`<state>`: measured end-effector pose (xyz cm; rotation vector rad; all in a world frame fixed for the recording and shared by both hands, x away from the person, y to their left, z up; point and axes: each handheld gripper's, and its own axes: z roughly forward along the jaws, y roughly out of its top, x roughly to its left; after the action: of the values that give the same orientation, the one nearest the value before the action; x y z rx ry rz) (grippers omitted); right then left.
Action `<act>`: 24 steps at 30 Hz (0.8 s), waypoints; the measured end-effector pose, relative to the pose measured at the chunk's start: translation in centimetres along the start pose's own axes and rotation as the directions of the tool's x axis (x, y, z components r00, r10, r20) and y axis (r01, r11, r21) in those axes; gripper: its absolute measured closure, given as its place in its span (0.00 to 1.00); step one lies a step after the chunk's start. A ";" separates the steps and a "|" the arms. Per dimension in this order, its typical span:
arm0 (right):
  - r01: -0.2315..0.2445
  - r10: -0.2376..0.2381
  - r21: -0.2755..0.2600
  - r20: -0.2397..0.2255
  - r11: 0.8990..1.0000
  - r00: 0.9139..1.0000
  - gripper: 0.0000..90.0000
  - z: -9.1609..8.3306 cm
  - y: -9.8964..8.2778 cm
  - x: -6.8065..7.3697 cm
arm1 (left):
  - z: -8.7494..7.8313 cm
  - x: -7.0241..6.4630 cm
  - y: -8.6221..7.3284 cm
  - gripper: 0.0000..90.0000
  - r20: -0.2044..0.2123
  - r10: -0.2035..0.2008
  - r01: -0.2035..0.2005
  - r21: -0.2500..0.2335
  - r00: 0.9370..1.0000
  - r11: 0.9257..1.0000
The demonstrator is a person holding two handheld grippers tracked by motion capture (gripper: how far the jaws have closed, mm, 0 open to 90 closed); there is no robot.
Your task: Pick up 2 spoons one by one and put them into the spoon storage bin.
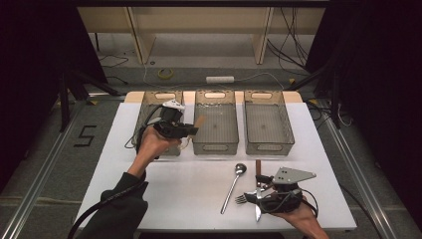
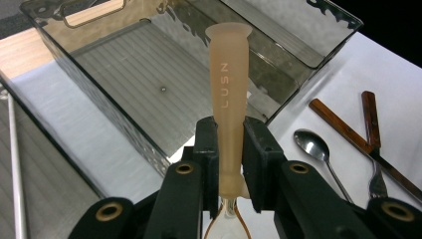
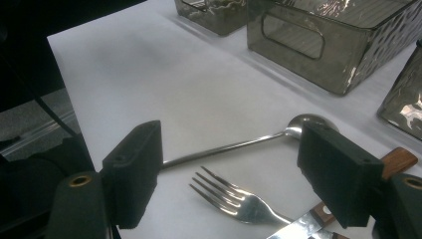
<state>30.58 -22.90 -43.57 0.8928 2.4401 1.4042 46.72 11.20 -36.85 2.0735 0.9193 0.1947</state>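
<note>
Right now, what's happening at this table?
A person is sorting cutlery into three clear bins at the back of the table. The left gripper is shut on a tan-handled utensil, held over the bins. The right gripper is open, low over the table, with a fork between its jaws but not gripped. A spoon and wooden-handled knives lie beside it.

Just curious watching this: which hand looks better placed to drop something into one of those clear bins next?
Probably the left. Its tongs are shut on a tan-handled utensil held above the bins. The right tongs are open, low over the fork and spoon.
</note>
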 end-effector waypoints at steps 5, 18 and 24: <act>0.001 -0.001 -0.001 0.001 1.000 1.000 0.30 0.0 0.0 0.0 | 0.2 0.0 0.9 0.86 0.004 0.005 -0.005 0.001 1.000 1.000; 0.002 -0.002 -0.001 -0.001 1.000 1.000 0.30 -0.1 0.0 0.0 | 1.7 0.3 2.1 0.86 -0.003 -0.024 0.024 -0.015 1.000 1.000; 0.004 -0.004 -0.003 -0.002 1.000 1.000 0.30 -0.1 0.0 0.0 | 2.2 0.3 2.8 0.86 -0.012 -0.027 0.026 -0.025 1.000 0.999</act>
<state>30.59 -22.96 -43.54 0.8856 2.4393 1.4072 49.41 8.87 -36.19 2.0384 0.9466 0.2042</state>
